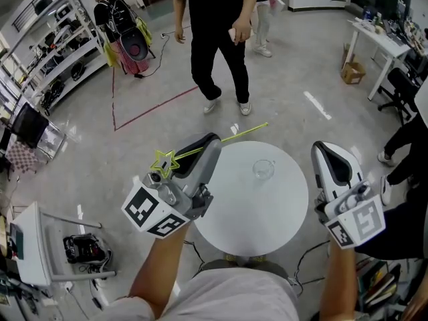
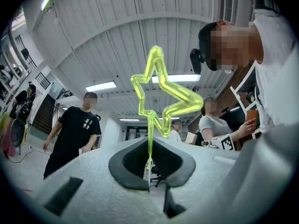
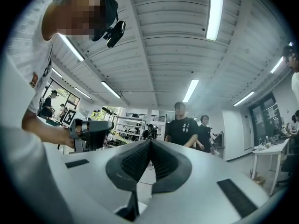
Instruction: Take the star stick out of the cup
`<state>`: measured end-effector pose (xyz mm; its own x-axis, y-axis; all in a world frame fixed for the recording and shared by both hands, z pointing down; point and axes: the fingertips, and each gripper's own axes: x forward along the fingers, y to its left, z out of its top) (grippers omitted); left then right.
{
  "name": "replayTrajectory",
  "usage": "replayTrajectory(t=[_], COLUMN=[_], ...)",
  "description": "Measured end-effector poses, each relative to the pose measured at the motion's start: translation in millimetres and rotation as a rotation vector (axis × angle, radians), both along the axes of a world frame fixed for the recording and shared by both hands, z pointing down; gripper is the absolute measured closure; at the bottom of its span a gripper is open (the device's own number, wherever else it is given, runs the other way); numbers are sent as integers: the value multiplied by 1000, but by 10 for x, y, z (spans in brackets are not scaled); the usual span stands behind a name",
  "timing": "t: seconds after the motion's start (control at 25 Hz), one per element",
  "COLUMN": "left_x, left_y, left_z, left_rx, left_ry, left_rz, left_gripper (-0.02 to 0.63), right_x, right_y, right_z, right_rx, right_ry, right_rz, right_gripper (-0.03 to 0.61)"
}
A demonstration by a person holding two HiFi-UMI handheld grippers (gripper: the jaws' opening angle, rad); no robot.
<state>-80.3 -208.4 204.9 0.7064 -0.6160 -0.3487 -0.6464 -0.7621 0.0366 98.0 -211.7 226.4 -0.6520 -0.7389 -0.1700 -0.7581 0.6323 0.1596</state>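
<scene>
My left gripper [image 1: 208, 144] is shut on the yellow-green star stick [image 1: 164, 160] and holds it in the air over the left edge of the round white table [image 1: 234, 212]. The star end lies left of the jaws, and the thin stem runs up and right past them. In the left gripper view the stick [image 2: 150, 129] rises from between the closed pads, with the star above them. A clear glass cup [image 1: 263, 170] stands on the table, with nothing in it, apart from both grippers. My right gripper [image 1: 331, 154] hovers at the table's right edge, shut with nothing between its jaws [image 3: 150, 146].
A person in black [image 1: 217, 39] stands on the floor just beyond the table. Shelving [image 1: 50, 52] lines the left wall and a white desk [image 1: 378, 42] stands at the back right. A white stand [image 1: 33, 246] and black gear [image 1: 83, 248] sit on the floor at the lower left.
</scene>
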Motion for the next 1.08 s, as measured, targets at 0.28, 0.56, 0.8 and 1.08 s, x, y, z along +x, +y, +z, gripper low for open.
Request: replayTrajectory(t=[0.28,0.56,0.8,1.08], left_x=[-8,54,69,59], left_y=[25,37,51,88], left_z=[10,21,22,54], left_rx=[-2,-4,-4,-5], left_ry=[-1,-3,-2,-2], left_rz=[10,15,18,13], left_gripper=[589,589,589,589], right_x=[-74,-24,-8,-2], right_y=[44,61,66,97], right_z=[29,36,47,74], right_rx=[-2,-4,-5,-4], right_ry=[30,32,32,29], right_rz=[-1,1,3,4], right_gripper=[568,568,568,568])
